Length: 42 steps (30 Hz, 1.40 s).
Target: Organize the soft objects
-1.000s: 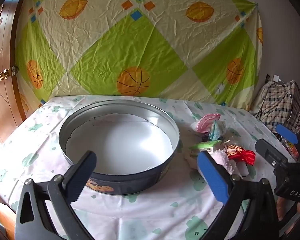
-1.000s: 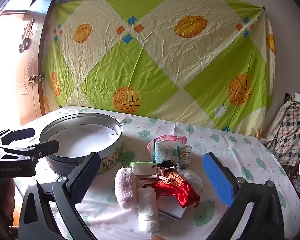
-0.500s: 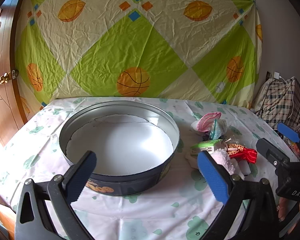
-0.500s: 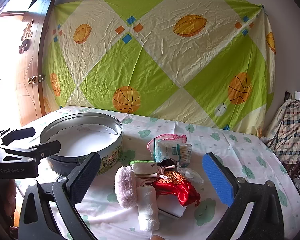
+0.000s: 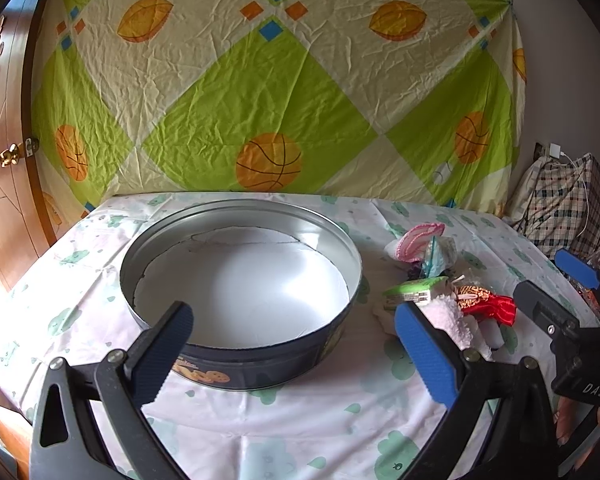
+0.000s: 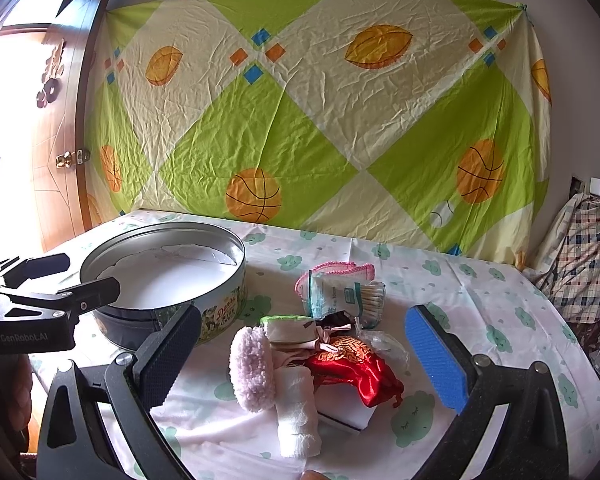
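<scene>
Both the left gripper [image 5: 294, 346] and right gripper [image 6: 300, 356] hang wide-jawed and empty, so a grab into the tangled soft pile [image 6: 320, 356], at 3 o'clock of the tin [image 5: 240, 364], risks dragging neighbours along.

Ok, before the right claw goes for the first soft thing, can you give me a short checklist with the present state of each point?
1. Right claw open and holding nothing: ok, its jaws stand wide apart.
2. Left claw open and holding nothing: ok.
3. Round tin ready to receive: ok, lid off, only a white liner inside.
4. Soft things within view of the right claw: ok, the pink fluffy puff, white cloth roll and red satin pouch lie in one pile directly ahead.
5. Pieces free to lift singly: not ok, they touch and overlap.
6. Left claw out of the path to the tin: cannot tell; it hovers at the tin's near rim.
</scene>
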### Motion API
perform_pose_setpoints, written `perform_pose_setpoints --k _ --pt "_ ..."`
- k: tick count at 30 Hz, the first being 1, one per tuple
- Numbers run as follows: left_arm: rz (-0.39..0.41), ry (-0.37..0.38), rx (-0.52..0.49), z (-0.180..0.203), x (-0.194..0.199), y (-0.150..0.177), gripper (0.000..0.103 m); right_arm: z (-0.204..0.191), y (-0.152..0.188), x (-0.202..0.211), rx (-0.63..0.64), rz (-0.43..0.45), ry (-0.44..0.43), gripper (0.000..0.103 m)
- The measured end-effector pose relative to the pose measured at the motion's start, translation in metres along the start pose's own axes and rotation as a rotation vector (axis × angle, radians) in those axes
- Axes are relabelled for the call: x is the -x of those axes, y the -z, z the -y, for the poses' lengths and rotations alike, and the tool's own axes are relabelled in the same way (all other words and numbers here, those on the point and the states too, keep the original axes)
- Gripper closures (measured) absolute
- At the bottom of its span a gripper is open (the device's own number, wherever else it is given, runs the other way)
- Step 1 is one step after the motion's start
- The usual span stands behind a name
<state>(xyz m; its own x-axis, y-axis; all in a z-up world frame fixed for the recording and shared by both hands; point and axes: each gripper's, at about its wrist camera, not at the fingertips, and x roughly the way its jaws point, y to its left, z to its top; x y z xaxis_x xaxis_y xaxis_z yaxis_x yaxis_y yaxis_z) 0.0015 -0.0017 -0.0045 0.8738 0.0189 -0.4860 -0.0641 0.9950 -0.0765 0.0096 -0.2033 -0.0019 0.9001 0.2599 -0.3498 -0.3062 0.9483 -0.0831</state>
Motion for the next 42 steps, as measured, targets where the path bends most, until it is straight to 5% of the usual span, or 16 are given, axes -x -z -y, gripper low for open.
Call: perform_pose_setpoints --k 42 --pt "-0.023 0.001 0.003 0.0 -0.009 0.01 0.0 0.009 0.012 -0.006 -0.034 -0.011 -0.002 0.001"
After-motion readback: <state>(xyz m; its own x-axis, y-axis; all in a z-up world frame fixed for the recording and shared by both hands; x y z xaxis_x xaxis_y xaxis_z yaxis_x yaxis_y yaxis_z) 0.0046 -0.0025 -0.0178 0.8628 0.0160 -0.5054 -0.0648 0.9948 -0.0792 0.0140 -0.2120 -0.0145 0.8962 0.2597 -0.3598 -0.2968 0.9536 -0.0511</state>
